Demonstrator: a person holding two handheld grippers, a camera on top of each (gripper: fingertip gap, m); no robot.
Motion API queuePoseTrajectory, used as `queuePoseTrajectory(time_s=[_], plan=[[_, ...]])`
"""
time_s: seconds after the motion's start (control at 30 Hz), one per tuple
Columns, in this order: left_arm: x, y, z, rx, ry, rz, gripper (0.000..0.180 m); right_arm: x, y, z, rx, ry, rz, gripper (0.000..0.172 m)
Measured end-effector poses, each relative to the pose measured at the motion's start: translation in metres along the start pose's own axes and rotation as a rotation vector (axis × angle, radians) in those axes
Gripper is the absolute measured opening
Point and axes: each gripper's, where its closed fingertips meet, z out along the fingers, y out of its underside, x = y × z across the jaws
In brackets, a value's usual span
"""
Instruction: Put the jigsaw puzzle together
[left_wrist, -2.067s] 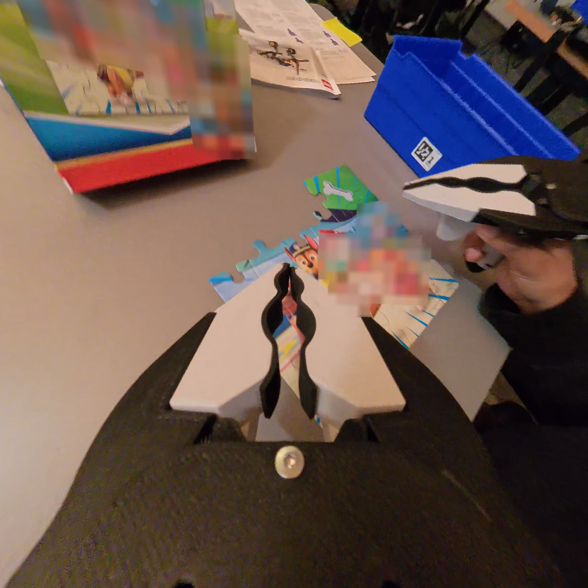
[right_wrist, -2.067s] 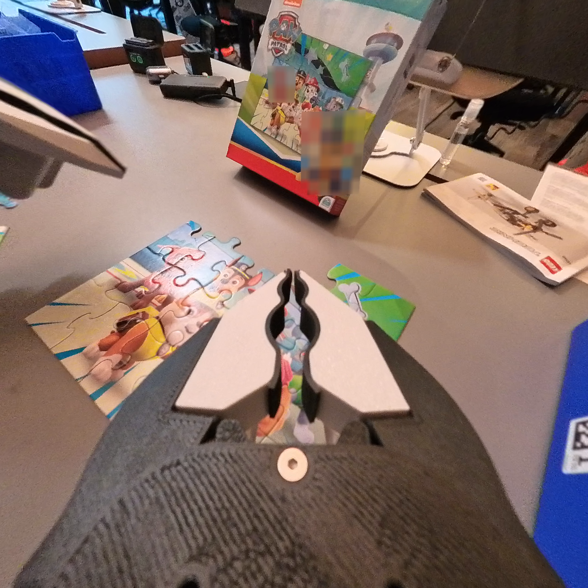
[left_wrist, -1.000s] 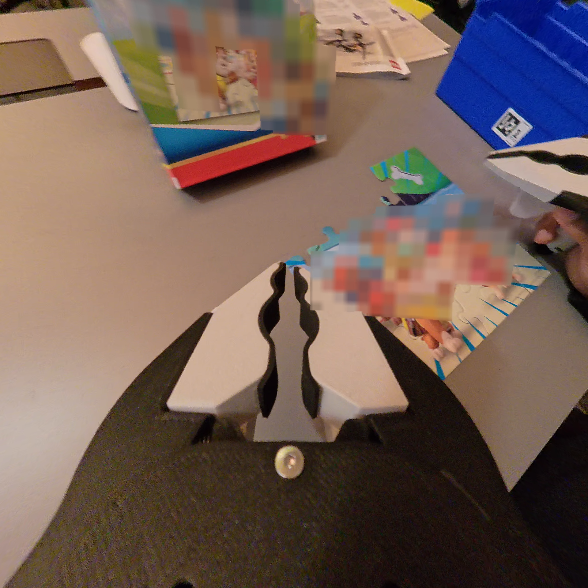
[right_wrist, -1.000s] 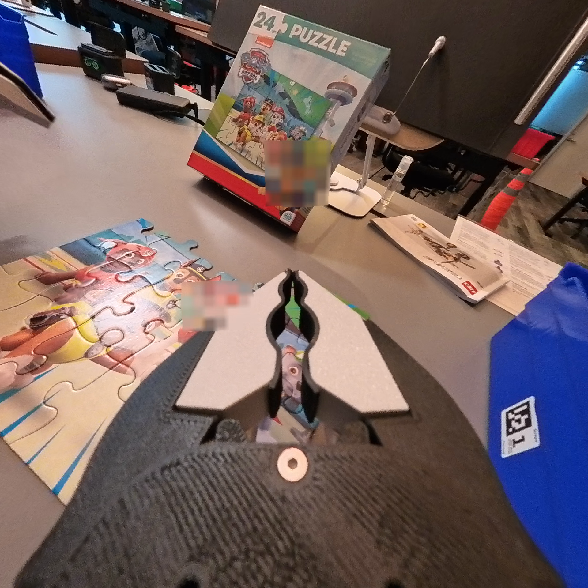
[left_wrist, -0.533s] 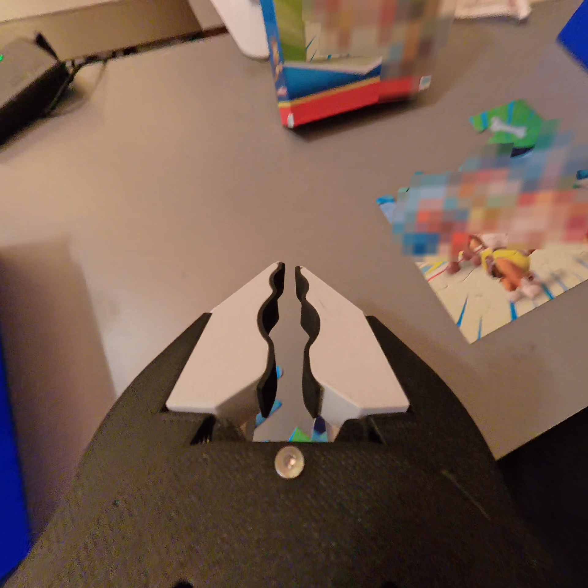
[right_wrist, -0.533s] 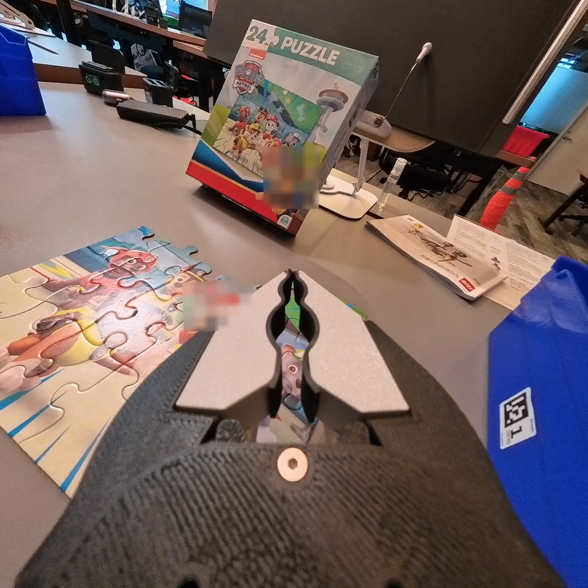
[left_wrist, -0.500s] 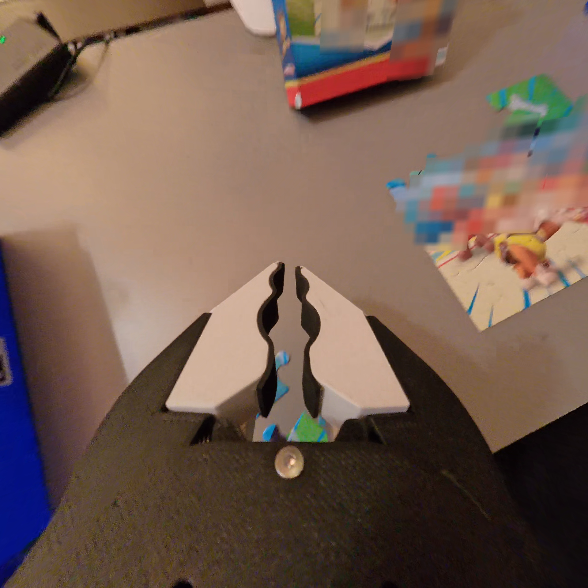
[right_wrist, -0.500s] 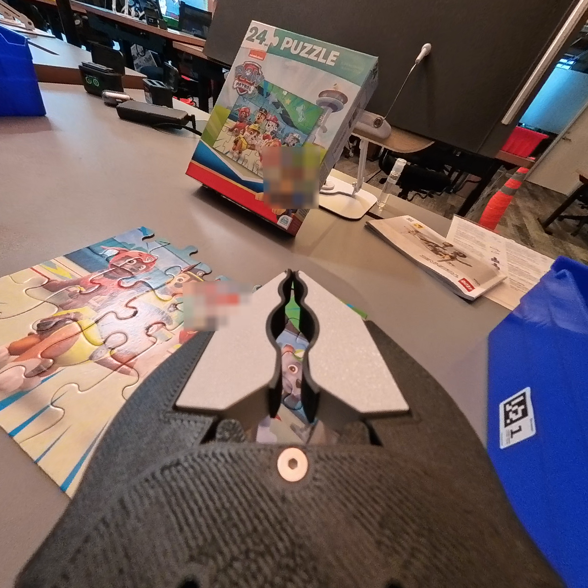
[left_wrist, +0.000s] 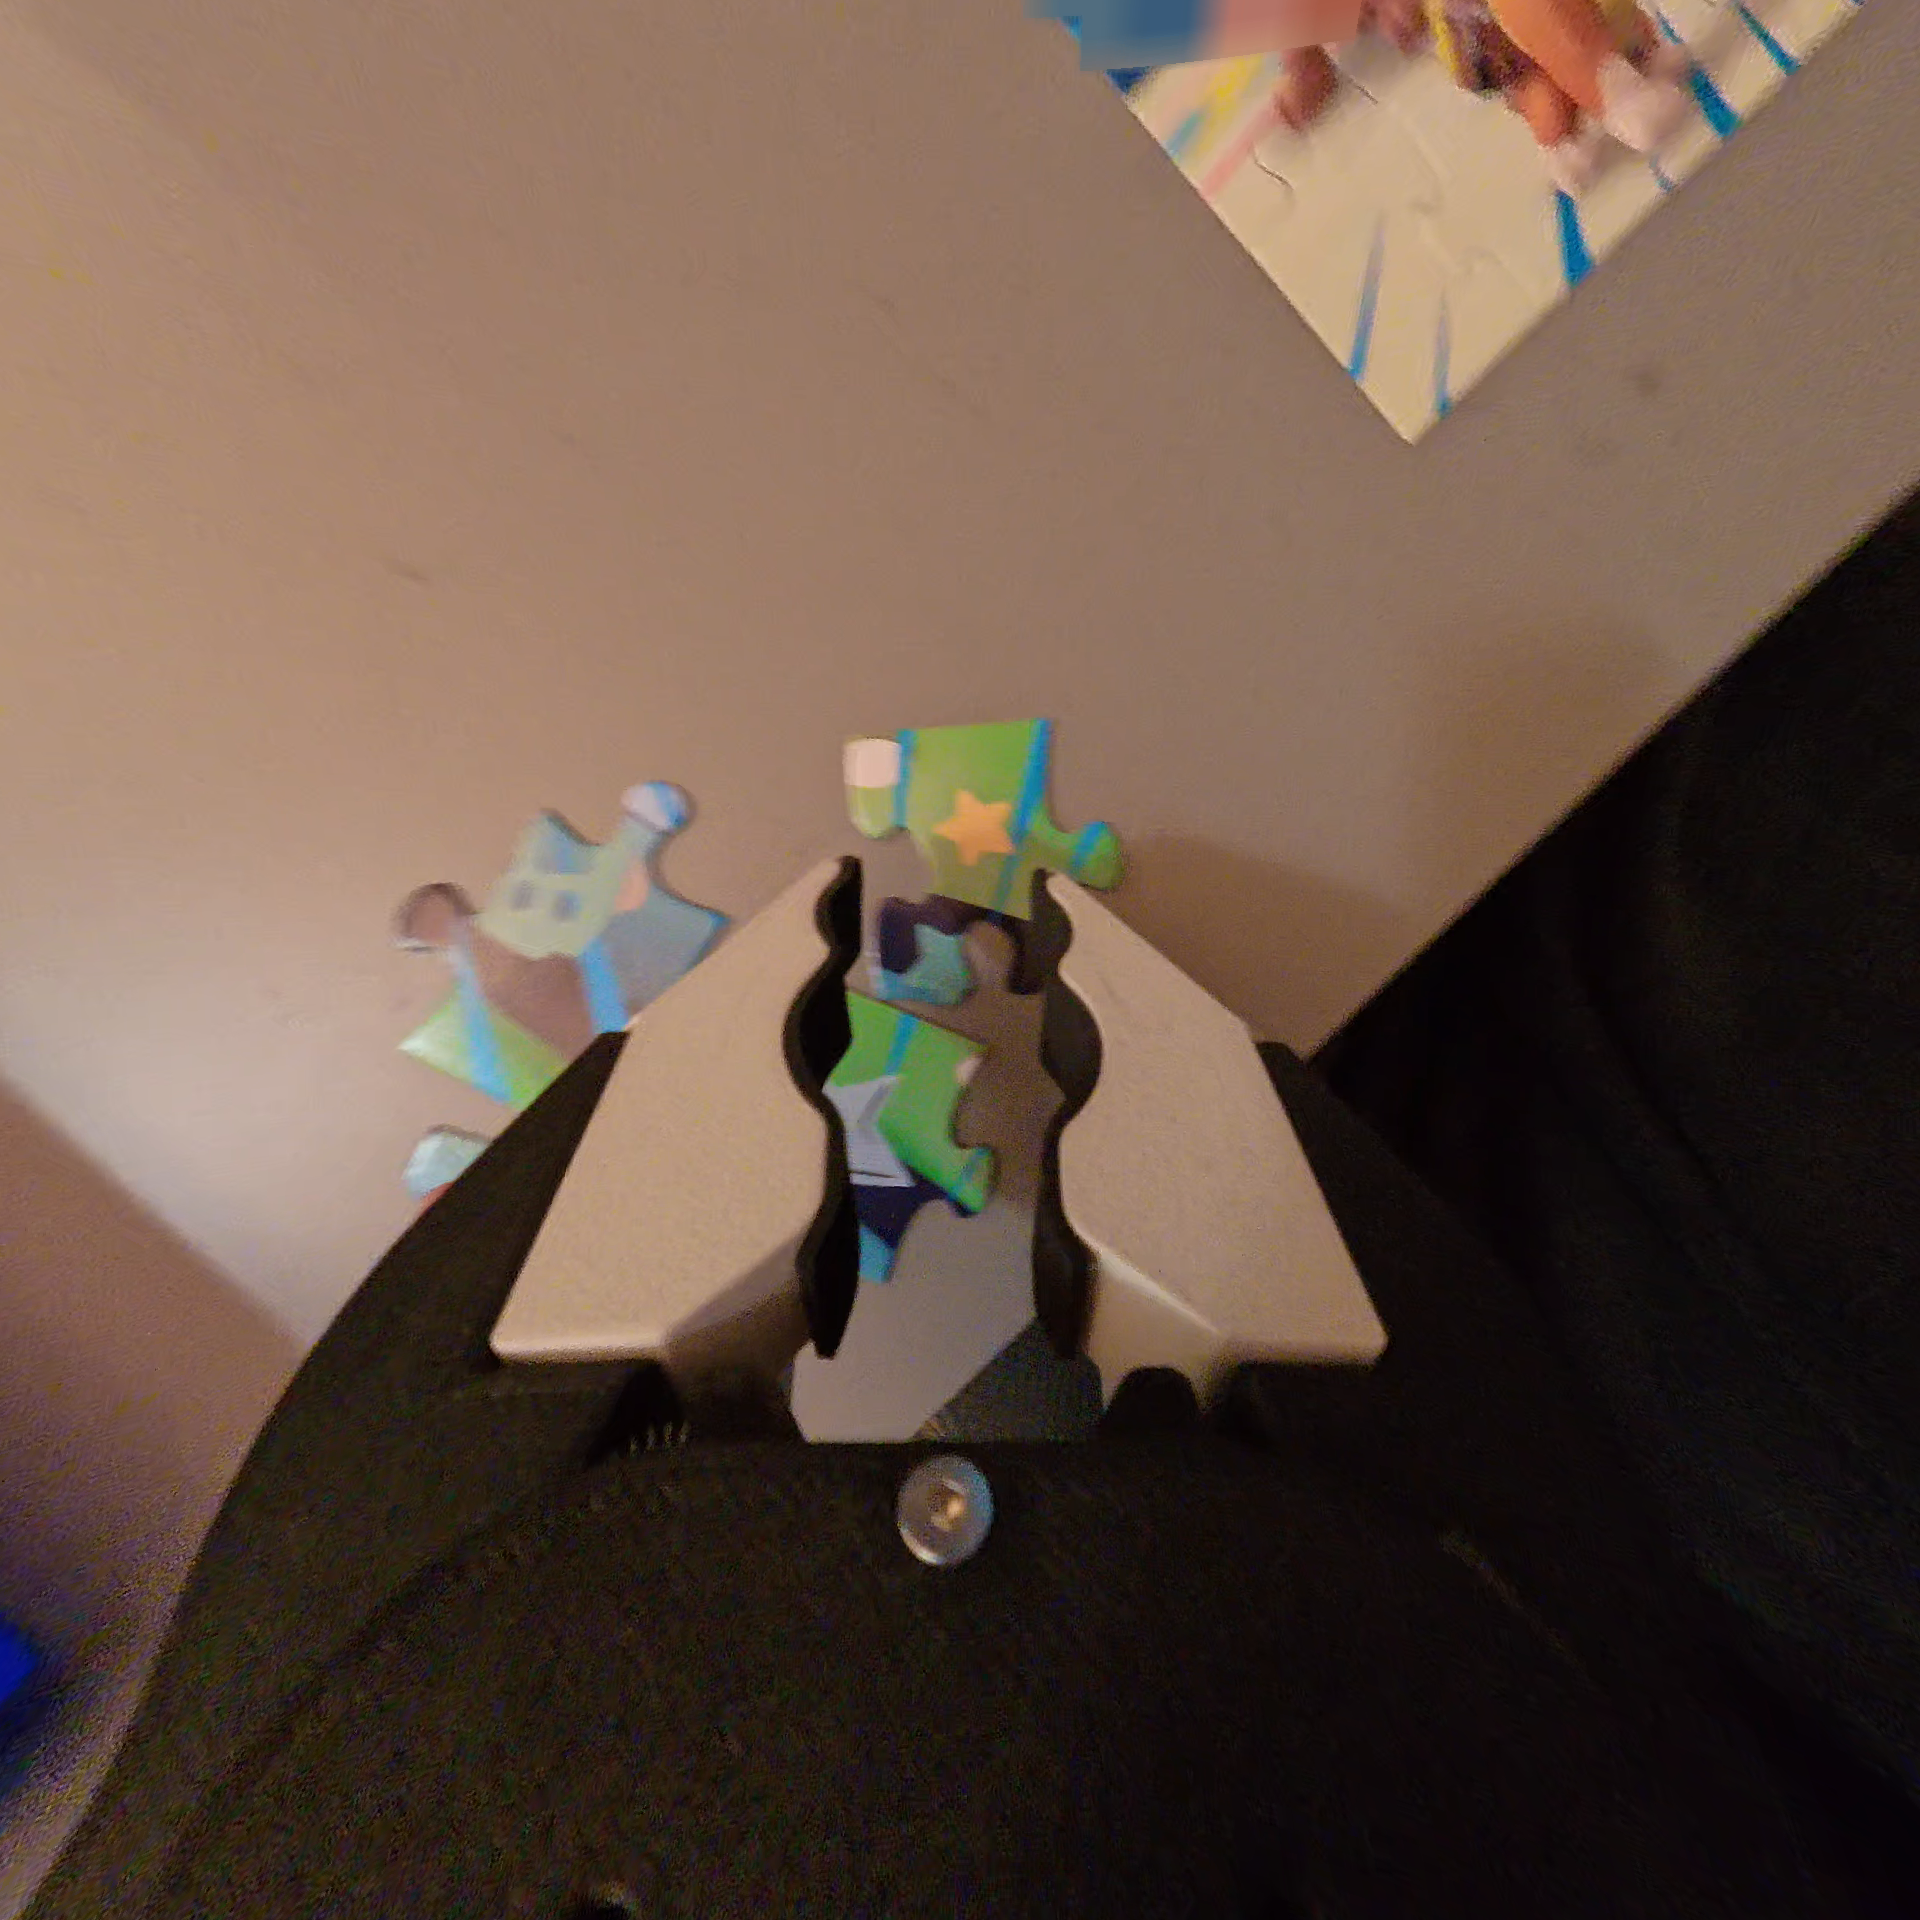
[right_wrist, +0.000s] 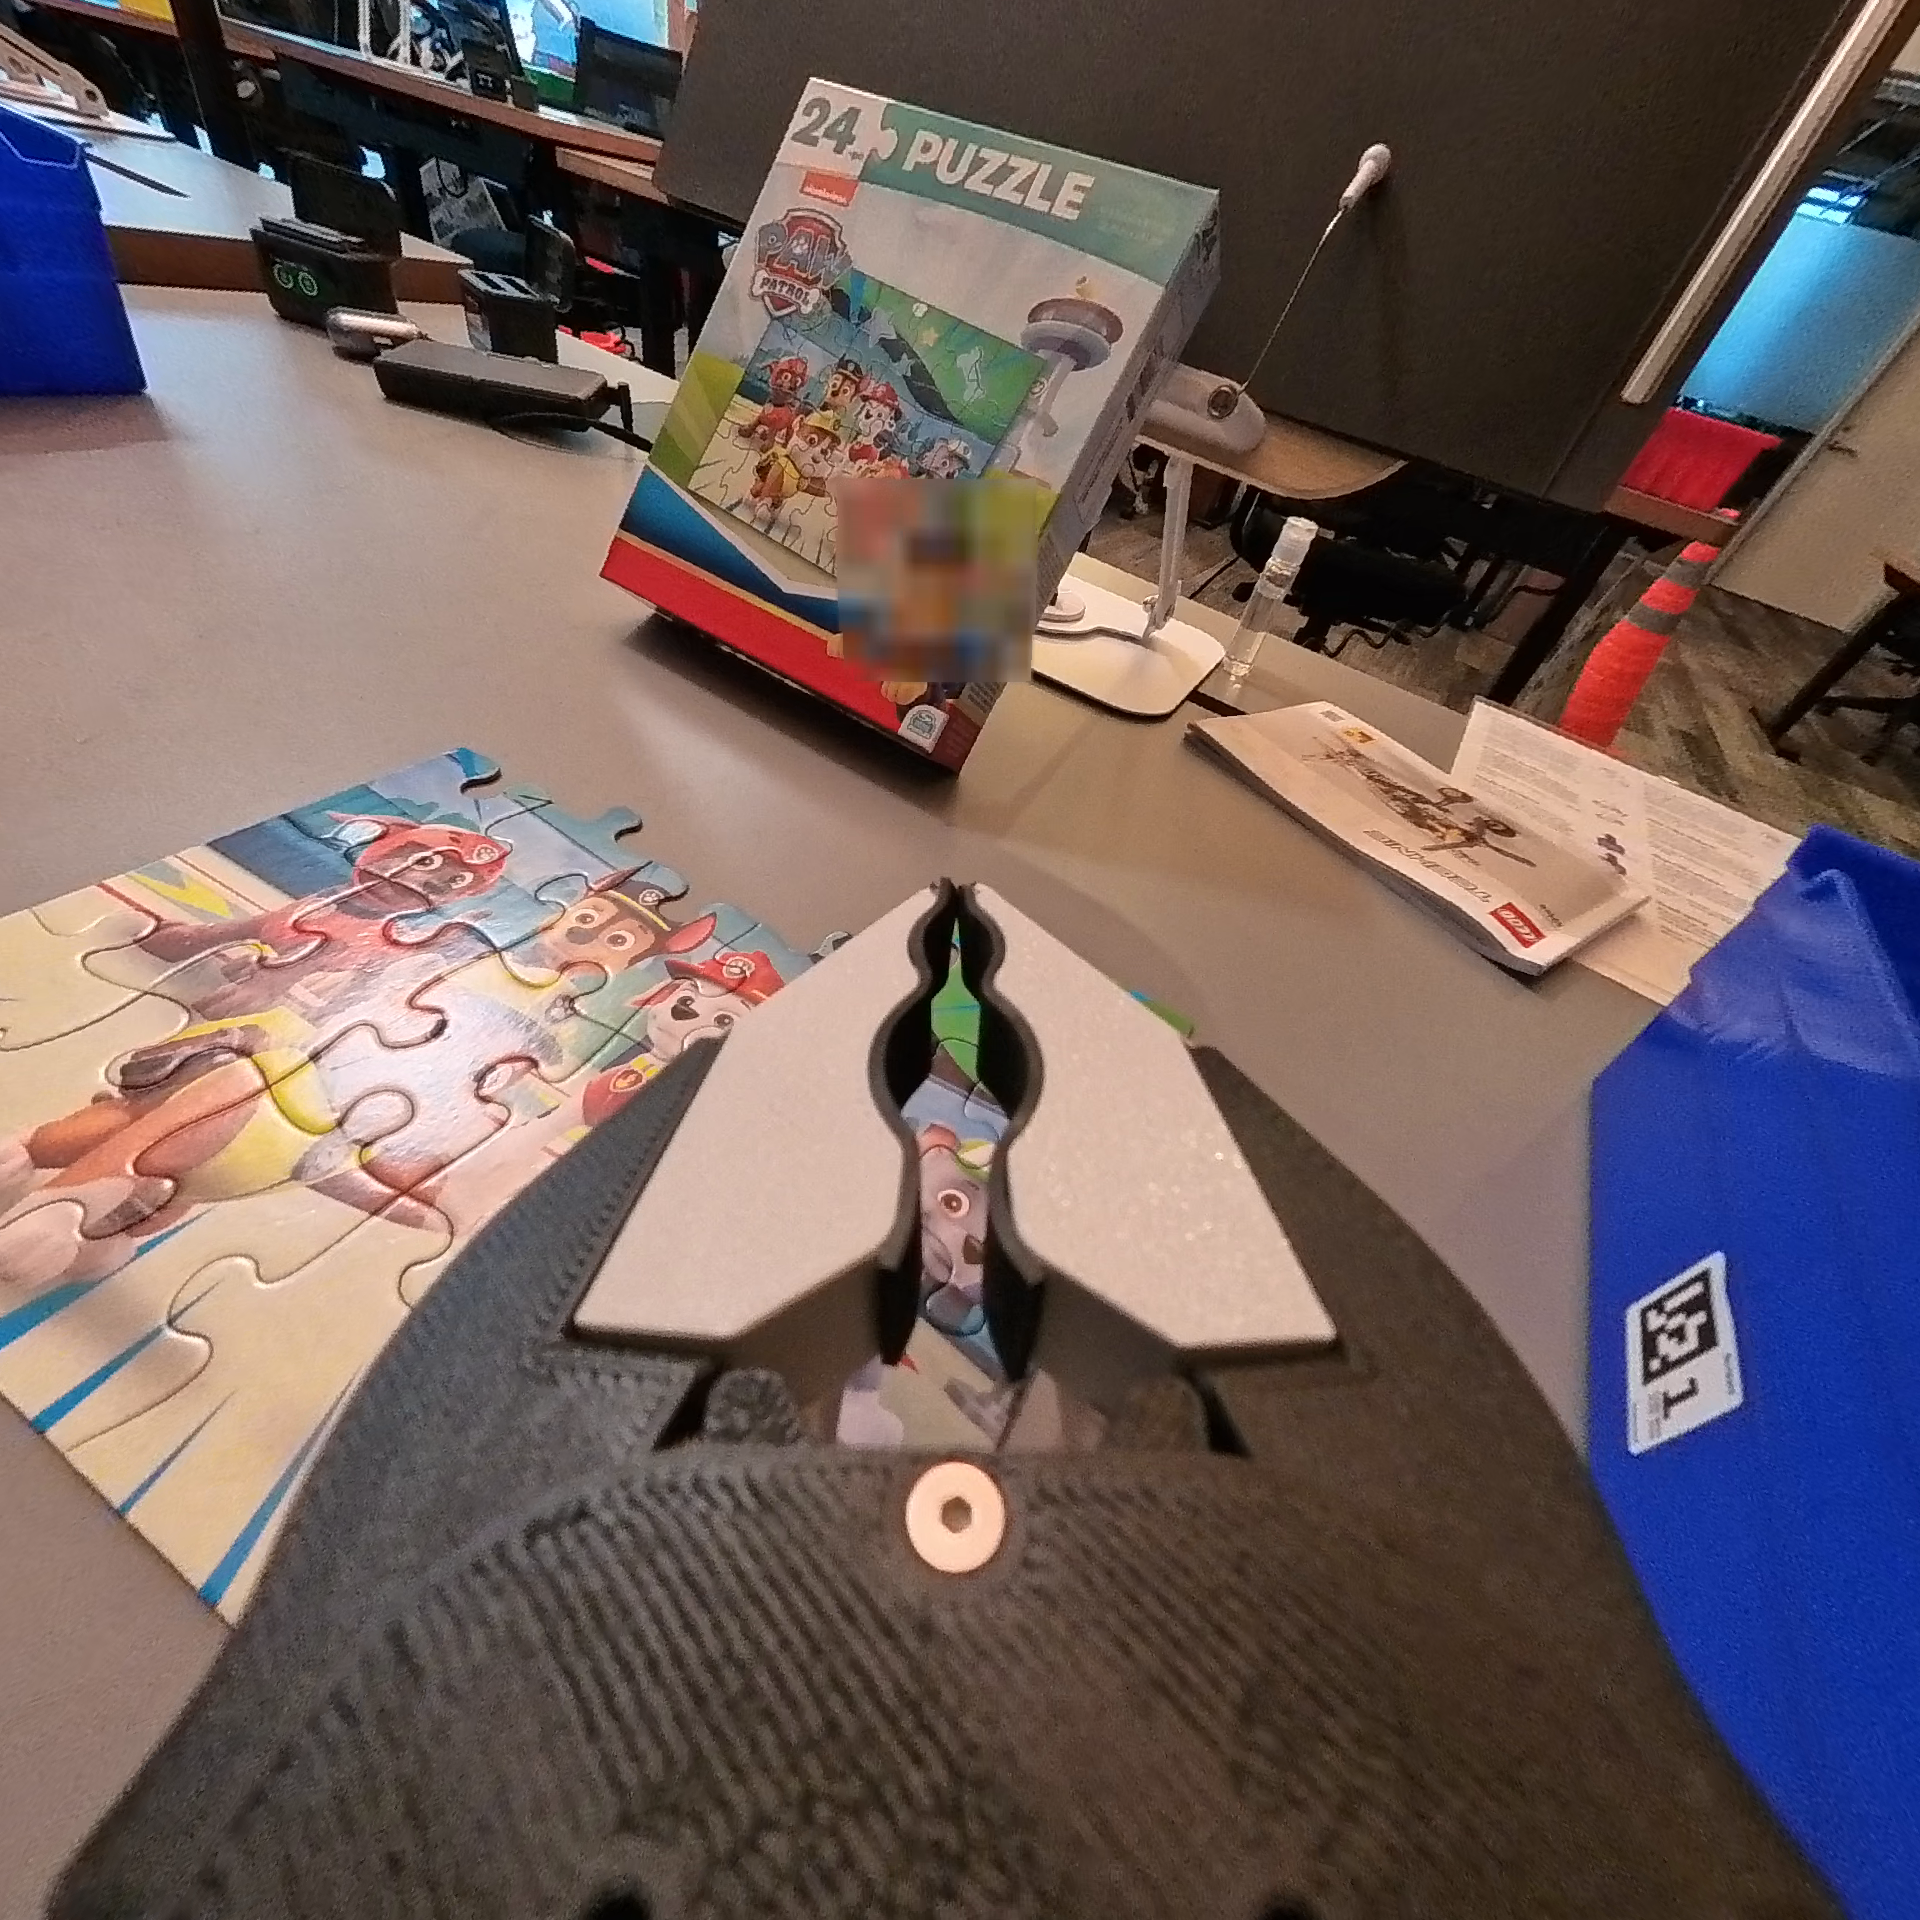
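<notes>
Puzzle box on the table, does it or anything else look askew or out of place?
The puzzle box stands tilted, leaning back on one edge rather than flat. Several loose pieces lie scattered near the table edge, apart from the part-built puzzle. Nothing looks damaged or spilled.

Table (left_wrist: 520, 364): plain grey-tan, no pattern.
Loose puzzle piece (left_wrist: 982, 821): green, blue stripes, one orange star, white tab.
Second piece (left_wrist: 551, 935): pale green, light blue, grey.
Third piece (left_wrist: 904, 1112), seen between the fingers: green, blue stripe, grey-white shape, dark blue edge.
Left hand-held gripper (left_wrist: 951, 904): pale grey fingers, black pads, black body.
Assembled puzzle (right_wrist: 312, 1039): cartoon dogs in red, yellow, brown; cream ground with blue streaks.
Puzzle box (right_wrist: 935, 416): teal top, red and blue base.
Bin (right_wrist: 1787, 1195): solid blue, black-and-white square tag.
</notes>
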Motion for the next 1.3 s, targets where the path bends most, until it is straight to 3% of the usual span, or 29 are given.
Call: queuePoseTrajectory(time_s=[0.13,0.27,0.6,0.7,1.3], plan=[[0.019,0.001,0.007,0.029,0.098,0.017,0.043,0.000,0.000,-0.001,0.002,0.002,-0.002,0.000],[0.013,0.009,0.012,-0.004,0.042,0.061,0.050,0.000,0.000,-0.001,0.003,0.002,-0.002,0.000],[0.009,0.012,0.022,-0.016,-0.015,0.081,0.042,-0.001,0.000,-0.001,0.000,0.002,-0.006,0.000],[0.012,0.011,0.023,-0.015,-0.009,0.083,0.029,-0.001,0.000,-0.001,0.001,0.002,-0.007,0.000],[0.024,-0.005,0.024,0.033,0.025,0.089,0.029,-0.001,-0.001,-0.002,0.007,-0.001,-0.001,0.000]])
